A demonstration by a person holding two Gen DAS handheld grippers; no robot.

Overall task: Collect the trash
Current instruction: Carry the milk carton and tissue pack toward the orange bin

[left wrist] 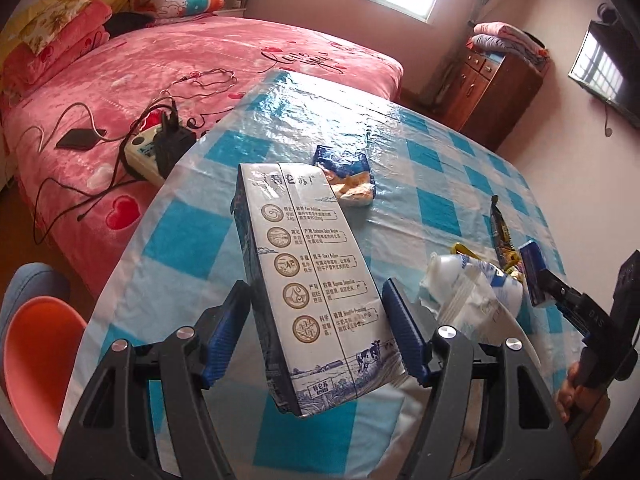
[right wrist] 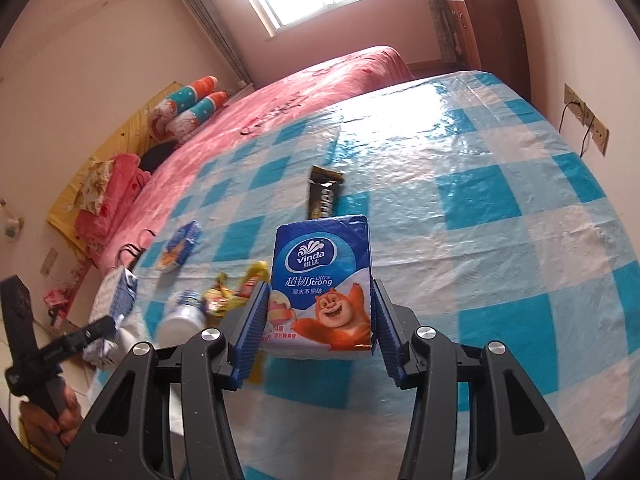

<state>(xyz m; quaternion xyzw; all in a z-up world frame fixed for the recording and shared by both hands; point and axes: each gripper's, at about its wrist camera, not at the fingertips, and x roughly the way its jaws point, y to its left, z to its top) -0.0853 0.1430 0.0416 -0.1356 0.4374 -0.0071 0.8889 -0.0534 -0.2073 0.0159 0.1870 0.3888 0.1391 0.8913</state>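
Bedroom, pink bed (left wrist: 200, 52) in the upper left, table (left wrist: 440, 152) under a blue-and-white check cloth filling the middle. Both claws busy.

Left claw (left wrist: 315, 292): clamped on a milk carton (left wrist: 312, 272), pads on its two narrow sides near the bottom end. Carton off the table, long axis running up-frame away from the claw, leaning a bit left. Printed at the top and bottom: 特仑苏. Five round icons down the face, small print beside them too fine to read.

Right claw (right wrist: 320, 286): squeezed onto a tissue pack (right wrist: 322, 272), upright between the pads. Reads "Vinda", "Ultra Strong", 超韧, 湿水不易破, plus a cartoon bear.

Left on the cloth: snack bag (left wrist: 348, 176) just past the carton's top, so closer to the left claw. Black wrapper (right wrist: 324, 192) dead ahead of the right claw, right behind the pack, long axis pointing up-frame, lettering only half legible. White bottle (right wrist: 180, 316) and yellow scraps (right wrist: 236, 288) lower left in the right view, between the two claws.

No bin visible anywhere, so no clue yet where to drop these.
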